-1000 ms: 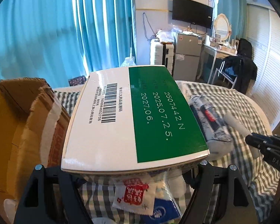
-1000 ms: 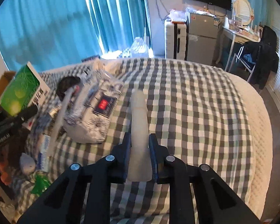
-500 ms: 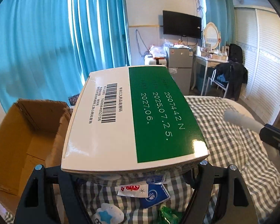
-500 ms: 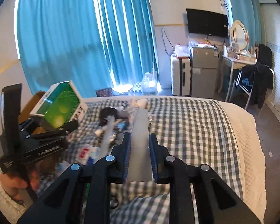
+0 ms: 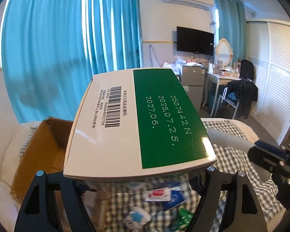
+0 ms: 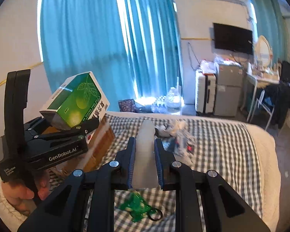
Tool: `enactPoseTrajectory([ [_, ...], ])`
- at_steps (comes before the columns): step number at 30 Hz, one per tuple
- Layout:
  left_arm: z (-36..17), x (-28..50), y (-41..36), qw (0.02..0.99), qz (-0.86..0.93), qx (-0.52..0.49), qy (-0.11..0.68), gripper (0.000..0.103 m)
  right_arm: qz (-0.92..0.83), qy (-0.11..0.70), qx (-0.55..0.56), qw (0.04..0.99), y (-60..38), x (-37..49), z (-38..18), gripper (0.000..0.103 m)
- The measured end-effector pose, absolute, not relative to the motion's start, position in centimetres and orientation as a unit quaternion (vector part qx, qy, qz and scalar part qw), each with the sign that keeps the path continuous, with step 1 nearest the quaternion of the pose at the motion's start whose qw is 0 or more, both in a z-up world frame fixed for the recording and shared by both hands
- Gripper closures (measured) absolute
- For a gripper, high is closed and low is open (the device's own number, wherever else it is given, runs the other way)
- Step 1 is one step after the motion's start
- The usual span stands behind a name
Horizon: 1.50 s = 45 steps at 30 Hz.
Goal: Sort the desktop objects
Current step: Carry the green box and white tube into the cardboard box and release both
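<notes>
Across the left wrist view: left claw (image 5: 139, 177) clamped wide on a green-and-white box (image 5: 139, 119), barcode face up, held flat and clear of the bed (image 5: 234, 154). Judged a carry toward the open carton (image 5: 46, 150) just left of the box, the likely sorting bin. Carton floor mostly masked by the box; contents not readable. Small packets (image 5: 164, 195) on the checked cover below, blurred and half hidden between the fingers; labels illegible. Right claw (image 5: 268, 160) cut off at the right edge, pale tube (image 5: 228, 141) projecting from it.

Across the right wrist view: right claw (image 6: 145, 160) closed on the pale tube (image 6: 145, 150), gripped near its flat end, rounded tip pointing ahead, lifted off the bed (image 6: 232, 145). Presumably also bound for sorting; destination not evident. Tube unmarked, contents not determinable. Left claw (image 6: 75, 123) at left with the box (image 6: 77, 100) raised over the carton (image 6: 100, 141), a hand (image 6: 21, 193) on its grip. Carton largely hidden behind that claw. Green item (image 6: 137, 206) with a ring lying under the fingers, partly covered. Crumpled bags (image 6: 179, 135) beyond the tube blurred, not identifiable.
</notes>
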<state>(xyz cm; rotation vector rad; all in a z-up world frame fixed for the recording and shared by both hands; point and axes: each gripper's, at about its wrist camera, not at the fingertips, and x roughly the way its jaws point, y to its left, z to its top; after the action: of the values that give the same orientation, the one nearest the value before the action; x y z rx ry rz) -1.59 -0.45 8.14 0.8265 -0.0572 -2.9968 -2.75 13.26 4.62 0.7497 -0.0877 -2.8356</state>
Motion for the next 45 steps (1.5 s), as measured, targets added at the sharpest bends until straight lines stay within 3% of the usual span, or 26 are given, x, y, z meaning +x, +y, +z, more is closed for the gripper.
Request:
enactPoseTrajectory([
  [8, 9.1, -0.9, -6.8, 0.054, -0.963, 0.261, 0.026, 0.023, -0.956, -0.009, 0.248, 0.158, 6.8, -5.1, 6.9, 0.084],
  [18, 5.5, -2.1, -18.0, 0.148, -0.942, 0.284, 0.102, 0.023, -0.934, 0.003, 0.276, 0.228, -2.7, -9.7, 5.4, 0.084],
  [22, 3.2, -3.0, -20.2, 0.19, -0.93, 0.3, 0.095, 0.023, -0.924, 0.009, 0.294, 0.245, -5.2, -12.2, 3.6, 0.084],
  [34, -1.2, -5.0, -21.5, 0.184, -0.919, 0.338, 0.081, 0.022, -0.905, -0.027, 0.34, 0.254, -6.6, -17.3, -0.9, 0.081],
  [36, -1.4, -5.4, -21.0, 0.186, -0.919, 0.34, 0.073, 0.015, -0.906, -0.035, 0.336, 0.255, -6.1, -17.6, -0.9, 0.067],
  [37, -1.4, -5.7, -20.8, 0.19, -0.918, 0.343, 0.065, 0.01, -0.909, -0.038, 0.333, 0.248, -5.9, -17.5, -0.9, 0.044],
  [38, -1.4, -5.8, -20.6, 0.198, -0.916, 0.345, 0.056, 0.0, -0.913, -0.044, 0.326, 0.24, -5.4, -17.4, -0.9, 0.033],
  [45, -0.6, -5.3, -18.5, 0.182, -0.918, 0.351, 0.04, 0.0, -0.923, -0.055, 0.317, 0.211, -2.5, -15.9, -0.4, 0.033],
])
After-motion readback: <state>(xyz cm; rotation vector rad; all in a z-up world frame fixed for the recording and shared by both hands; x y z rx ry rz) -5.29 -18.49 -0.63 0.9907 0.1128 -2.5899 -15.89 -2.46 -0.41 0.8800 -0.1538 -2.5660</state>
